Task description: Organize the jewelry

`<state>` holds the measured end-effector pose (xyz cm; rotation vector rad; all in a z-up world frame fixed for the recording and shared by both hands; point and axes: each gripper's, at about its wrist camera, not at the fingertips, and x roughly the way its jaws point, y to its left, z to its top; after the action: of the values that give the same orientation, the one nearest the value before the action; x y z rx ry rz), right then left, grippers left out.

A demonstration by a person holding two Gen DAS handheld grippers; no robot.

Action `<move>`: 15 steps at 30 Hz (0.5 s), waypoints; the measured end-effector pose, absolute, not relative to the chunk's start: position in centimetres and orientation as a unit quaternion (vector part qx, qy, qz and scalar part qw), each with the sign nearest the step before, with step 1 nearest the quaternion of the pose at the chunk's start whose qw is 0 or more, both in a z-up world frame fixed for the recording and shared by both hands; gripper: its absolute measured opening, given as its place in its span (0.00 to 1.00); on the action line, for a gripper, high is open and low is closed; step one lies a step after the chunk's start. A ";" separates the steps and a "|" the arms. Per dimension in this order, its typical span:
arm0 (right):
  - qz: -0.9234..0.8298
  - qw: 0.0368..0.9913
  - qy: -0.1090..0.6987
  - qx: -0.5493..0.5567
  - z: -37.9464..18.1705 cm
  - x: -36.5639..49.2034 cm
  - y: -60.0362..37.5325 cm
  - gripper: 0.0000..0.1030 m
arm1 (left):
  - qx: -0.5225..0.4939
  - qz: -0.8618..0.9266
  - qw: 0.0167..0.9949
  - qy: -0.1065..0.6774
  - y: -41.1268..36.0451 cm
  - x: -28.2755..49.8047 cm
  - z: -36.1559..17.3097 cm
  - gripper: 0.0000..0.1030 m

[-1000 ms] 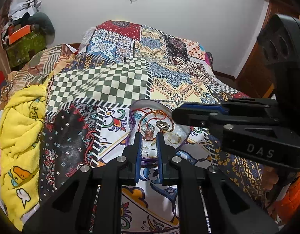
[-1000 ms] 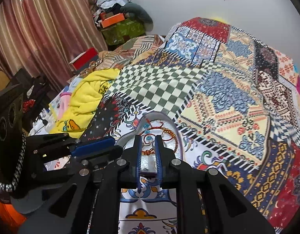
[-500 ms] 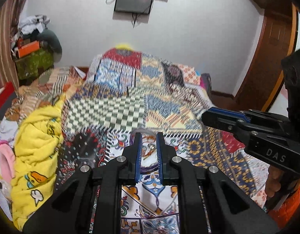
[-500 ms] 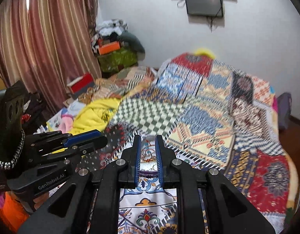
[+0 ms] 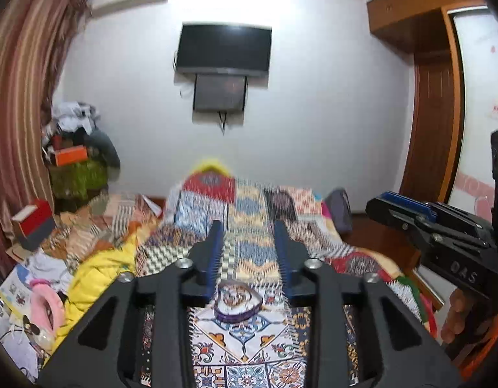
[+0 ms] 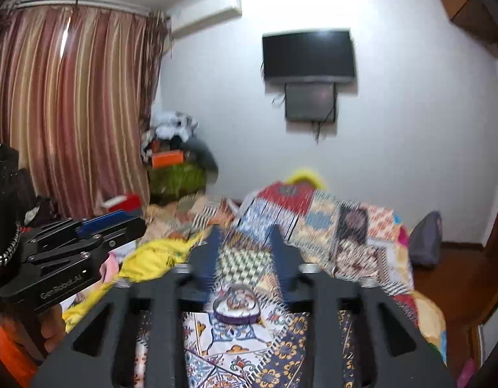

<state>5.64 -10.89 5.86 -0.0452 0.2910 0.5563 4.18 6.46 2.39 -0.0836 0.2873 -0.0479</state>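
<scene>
Both of our grippers hang spread and empty — left gripper [image 5: 249, 245], right gripper [image 6: 245, 252] — with the jewelry dish [image 5: 238, 300] low on the quilt [image 5: 249, 349], dead ahead of both, neither clearly nearer.

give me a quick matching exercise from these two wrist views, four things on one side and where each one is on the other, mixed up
Things:
1. heart-shaped dish
2. television
3. yellow blanket
4. striped curtain

Places:
A. mounted on the white wall
B. on the patchwork bedspread, seen between the open gripper fingers
C. hanging at the left side of the room
D. bunched along the left side of the bed

Pairs: 1-B, 2-A, 3-D, 4-C
</scene>
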 end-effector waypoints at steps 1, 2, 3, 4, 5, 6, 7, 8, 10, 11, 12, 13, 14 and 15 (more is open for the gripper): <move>0.266 0.955 0.131 -0.021 6.1 5.1 -11.0 0.56 | -0.039 -0.017 0.990 0.131 6.3 3.3 2.8 0.41; 0.256 0.960 0.115 -0.019 6.3 4.4 -11.3 0.60 | -0.037 -0.012 0.992 0.123 6.2 2.7 3.2 0.49; 0.246 0.964 0.102 -0.019 6.5 3.7 -11.5 0.65 | -0.034 -0.006 0.993 0.114 6.1 2.0 3.5 0.53; 0.240 0.966 0.094 -0.020 6.7 3.3 -11.5 0.68 | -0.031 0.003 0.994 0.103 5.9 1.3 3.7 0.60; 0.237 0.967 0.089 -0.020 6.8 3.2 -11.5 0.71 | -0.029 0.008 0.995 0.097 5.9 1.0 3.8 0.66; 0.235 0.968 0.087 -0.019 6.8 3.0 -11.5 0.77 | -0.027 0.014 0.995 0.091 5.8 0.5 4.0 0.69; 0.233 0.969 0.085 -0.018 6.8 2.9 -11.6 0.81 | -0.025 0.019 0.996 0.085 5.7 0.1 4.1 0.76; 0.229 0.970 0.082 -0.016 6.8 2.7 -11.6 0.82 | -0.024 0.023 0.996 0.081 5.7 -0.2 4.1 0.83; 0.220 0.972 0.078 -0.018 6.7 2.6 -11.4 0.85 | -0.025 0.032 0.997 0.073 5.7 -0.8 4.1 0.89; 0.215 0.973 0.078 -0.020 6.7 2.5 -11.4 0.87 | -0.024 0.037 0.997 0.071 5.7 -1.0 4.1 0.90; 0.211 0.974 0.078 -0.020 6.6 2.5 -11.3 0.91 | -0.023 0.041 0.996 0.070 5.6 -1.2 4.1 0.90; 0.208 0.975 0.077 -0.020 6.6 2.4 -11.3 0.95 | -0.021 0.046 0.996 0.069 5.6 -1.4 4.0 0.93; 0.203 0.976 0.075 -0.019 6.5 2.3 -11.4 0.98 | -0.020 0.050 0.996 0.068 5.5 -1.5 3.9 0.97; 0.199 0.977 0.072 -0.019 6.5 2.0 -11.5 1.00 | -0.021 0.052 0.996 0.066 5.4 -1.6 3.8 0.98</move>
<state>2.05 -11.47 6.52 -0.0392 0.1449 0.4009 -1.59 5.41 3.83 -0.0413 0.1327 0.1038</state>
